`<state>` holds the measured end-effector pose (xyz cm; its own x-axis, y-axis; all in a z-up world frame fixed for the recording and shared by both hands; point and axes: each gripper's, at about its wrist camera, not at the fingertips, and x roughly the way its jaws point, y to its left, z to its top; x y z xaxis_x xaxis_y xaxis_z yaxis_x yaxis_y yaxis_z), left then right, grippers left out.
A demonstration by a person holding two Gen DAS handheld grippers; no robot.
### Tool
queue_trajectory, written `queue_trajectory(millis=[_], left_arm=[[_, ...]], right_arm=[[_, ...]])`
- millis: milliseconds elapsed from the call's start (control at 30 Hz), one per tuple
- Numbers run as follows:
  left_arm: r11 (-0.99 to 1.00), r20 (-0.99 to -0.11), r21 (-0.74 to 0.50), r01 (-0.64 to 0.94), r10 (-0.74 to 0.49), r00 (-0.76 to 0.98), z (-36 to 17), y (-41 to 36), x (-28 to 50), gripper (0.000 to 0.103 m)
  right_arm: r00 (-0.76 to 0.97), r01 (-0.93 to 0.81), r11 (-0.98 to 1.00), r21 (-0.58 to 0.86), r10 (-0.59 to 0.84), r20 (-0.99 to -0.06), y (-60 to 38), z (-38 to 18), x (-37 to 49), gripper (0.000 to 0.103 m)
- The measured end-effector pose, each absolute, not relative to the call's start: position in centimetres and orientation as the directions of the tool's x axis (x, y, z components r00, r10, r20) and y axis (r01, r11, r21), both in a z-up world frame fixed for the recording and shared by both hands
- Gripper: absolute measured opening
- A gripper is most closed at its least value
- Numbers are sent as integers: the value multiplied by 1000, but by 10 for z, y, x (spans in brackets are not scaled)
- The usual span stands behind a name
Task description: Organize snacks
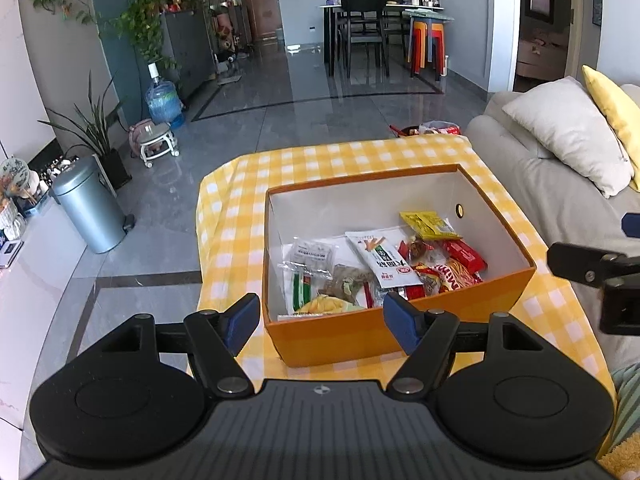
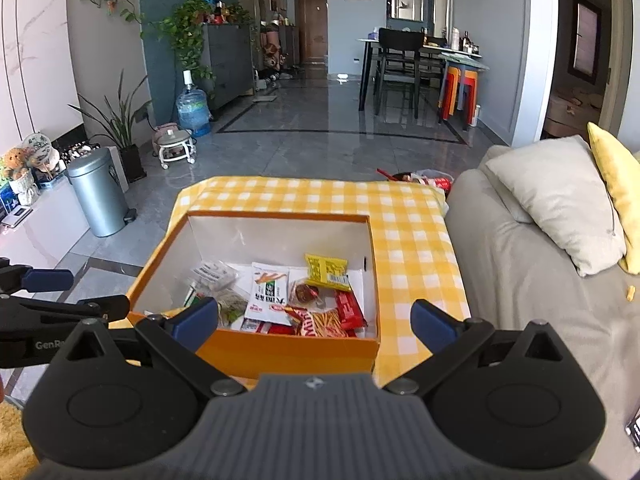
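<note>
Both the left gripper (image 1: 320, 316) and right gripper (image 2: 314, 322) hover empty, fingers spread wide, before the near rim of the orange box (image 1: 360, 332) of snacks (image 1: 384, 264).

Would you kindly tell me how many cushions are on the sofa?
2. A grey cushion leans on the sofa back, and a yellow cushion stands behind it at the right edge. More may lie beyond the frame.

Table (image 2: 416, 240) under yellow checked cloth — orange box (image 2: 288, 350) on it, seemingly alone.
</note>
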<state>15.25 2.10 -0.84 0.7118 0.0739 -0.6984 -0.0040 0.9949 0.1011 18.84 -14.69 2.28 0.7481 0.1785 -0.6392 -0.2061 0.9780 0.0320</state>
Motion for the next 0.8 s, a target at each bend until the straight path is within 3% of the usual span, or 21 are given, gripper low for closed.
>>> queue_trajectory(millis=[800], left_arm=[[995,-723,99,-29,92,684,-7,20,160,83]], right_arm=[[706,-217,975,49,191,-682,-142,6,199,99]])
